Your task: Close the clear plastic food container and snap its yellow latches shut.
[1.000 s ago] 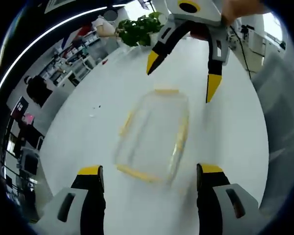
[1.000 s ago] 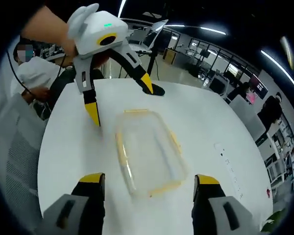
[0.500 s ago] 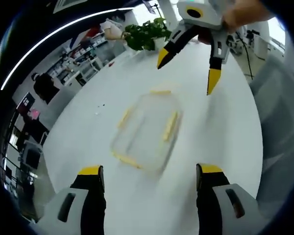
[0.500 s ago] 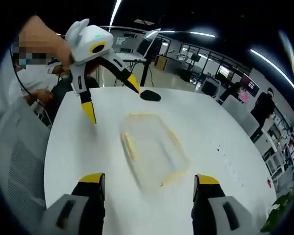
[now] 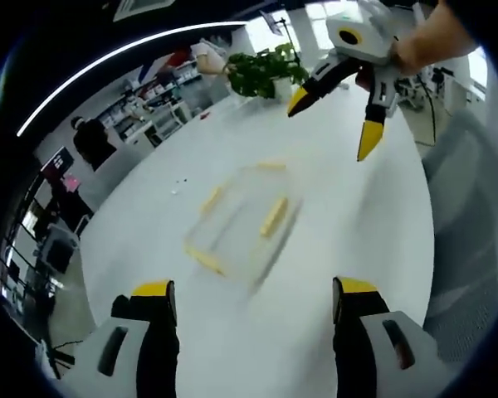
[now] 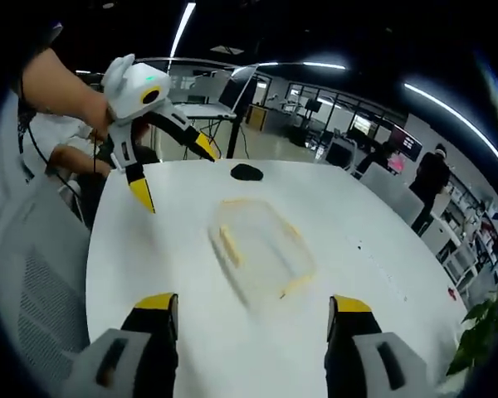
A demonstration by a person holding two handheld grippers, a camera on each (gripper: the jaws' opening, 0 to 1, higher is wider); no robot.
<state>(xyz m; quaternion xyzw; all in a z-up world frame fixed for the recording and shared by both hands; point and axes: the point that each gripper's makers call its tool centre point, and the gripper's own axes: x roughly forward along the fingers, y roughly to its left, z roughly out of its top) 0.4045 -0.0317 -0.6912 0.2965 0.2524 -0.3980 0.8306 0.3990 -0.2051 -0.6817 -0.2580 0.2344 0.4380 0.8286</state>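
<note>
In the left gripper view, the left gripper (image 5: 255,300) rises from the bottom edge with its yellow-tipped fingers (image 5: 153,289) spread wide, holding nothing. Above them, at the middle of the frame, the container (image 5: 241,224) lies on the white tabletop (image 5: 349,224), blurred, with yellow latches (image 5: 273,216) along its sides. Whether the lid is seated or the latches are snapped cannot be told from the blur. At the upper right, the right gripper (image 5: 335,116) hangs above the tabletop, held by a hand (image 5: 436,37), its fingers apart and clear of the container. A potted plant (image 5: 266,70) stands at the tabletop's far edge, upper middle.

In the right gripper view, the right gripper (image 6: 252,305) shows at the bottom, fingers (image 6: 349,305) spread and empty. The container (image 6: 261,245) sits at the middle of the frame on the tabletop (image 6: 149,249), well apart from both grippers. The left gripper (image 6: 173,172) hovers at the upper left, fingers open, gripped by a hand (image 6: 62,87). A small dark object (image 6: 246,172) lies on the tabletop beyond the container. A mesh chair (image 6: 29,274) stands at the left edge.
</note>
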